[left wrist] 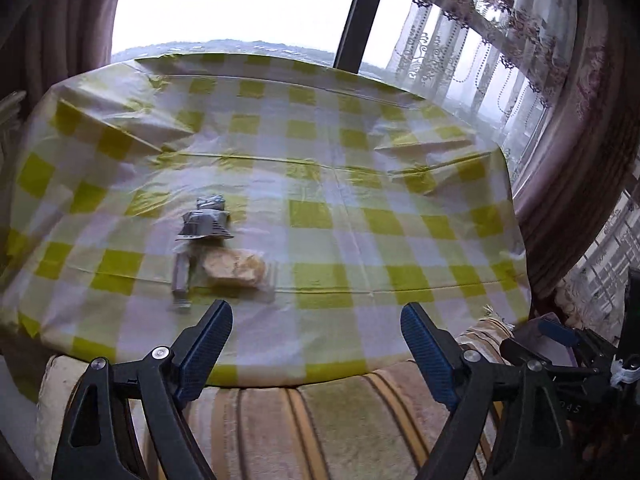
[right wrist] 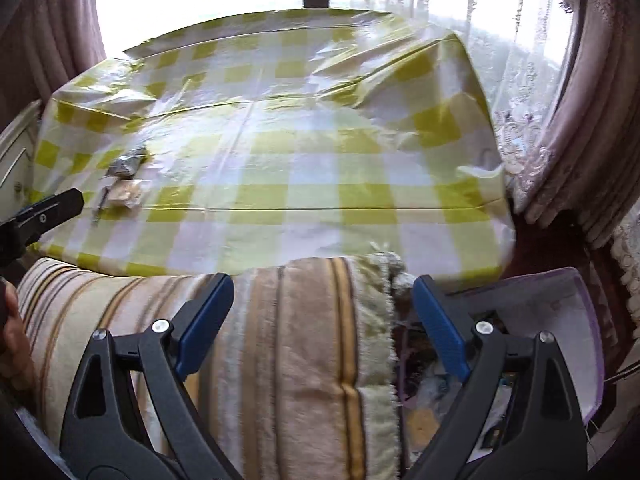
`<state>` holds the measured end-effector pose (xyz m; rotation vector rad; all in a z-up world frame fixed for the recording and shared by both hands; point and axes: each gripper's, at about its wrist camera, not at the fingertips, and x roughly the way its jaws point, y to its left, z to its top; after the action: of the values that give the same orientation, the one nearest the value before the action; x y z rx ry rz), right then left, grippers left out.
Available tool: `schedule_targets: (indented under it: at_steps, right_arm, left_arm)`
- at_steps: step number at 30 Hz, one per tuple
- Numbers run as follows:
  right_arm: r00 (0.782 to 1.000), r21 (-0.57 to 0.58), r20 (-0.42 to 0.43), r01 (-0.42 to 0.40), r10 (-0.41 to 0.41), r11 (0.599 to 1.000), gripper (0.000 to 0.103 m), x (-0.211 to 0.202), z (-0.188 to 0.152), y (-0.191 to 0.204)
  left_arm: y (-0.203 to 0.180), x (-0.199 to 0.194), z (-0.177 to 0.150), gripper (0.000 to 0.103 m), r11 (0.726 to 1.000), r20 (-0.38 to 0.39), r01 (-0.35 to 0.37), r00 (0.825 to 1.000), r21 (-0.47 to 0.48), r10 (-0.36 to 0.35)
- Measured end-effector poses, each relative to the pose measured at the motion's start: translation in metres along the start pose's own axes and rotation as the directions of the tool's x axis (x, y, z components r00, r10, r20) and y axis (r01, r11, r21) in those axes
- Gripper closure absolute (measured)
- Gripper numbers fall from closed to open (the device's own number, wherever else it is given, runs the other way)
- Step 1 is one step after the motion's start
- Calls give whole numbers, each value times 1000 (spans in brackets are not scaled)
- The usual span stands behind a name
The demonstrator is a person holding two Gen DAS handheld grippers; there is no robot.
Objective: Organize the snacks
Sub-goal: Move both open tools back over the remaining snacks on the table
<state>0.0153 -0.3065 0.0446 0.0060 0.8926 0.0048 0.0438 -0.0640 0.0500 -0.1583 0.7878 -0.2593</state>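
Observation:
A clear-wrapped yellow pastry (left wrist: 235, 269) lies on the yellow-checked tablecloth (left wrist: 360, 184) near its front left. A grey foil snack packet (left wrist: 206, 220) lies just behind it, and a thin stick packet (left wrist: 181, 280) lies to its left. My left gripper (left wrist: 316, 322) is open and empty, just in front and right of the pastry. My right gripper (right wrist: 323, 296) is open and empty, low over a striped cushion (right wrist: 280, 340). The pastry (right wrist: 127, 194) and the foil packet (right wrist: 126, 165) show at far left in the right wrist view, next to the left gripper's finger (right wrist: 48, 210).
A purple-rimmed container (right wrist: 560, 320) with mixed items sits low at the right, beside the cushion. Curtains (right wrist: 580, 120) hang close at the table's right edge and at the left. A window is behind the table.

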Motion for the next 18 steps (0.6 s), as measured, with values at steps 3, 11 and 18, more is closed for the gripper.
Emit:
schedule_targets:
  at_steps: [3,11,18]
  right_arm:
    - [999,-60,-9,-48,47,997,11,9,6,27]
    - [987,-204,-74,-157,145,966,11,40,21,92]
    - [979,-385,-113,-202,171,901,11,63,39,145]
  left_arm:
    - [27,1,-1,19,999,-16,-25,1000,-34,24]
    - [92,13,-4,20,976,-78,-65,996,-207,50]
    - [122,32,1,36,953,-105,-55,994,-299,25]
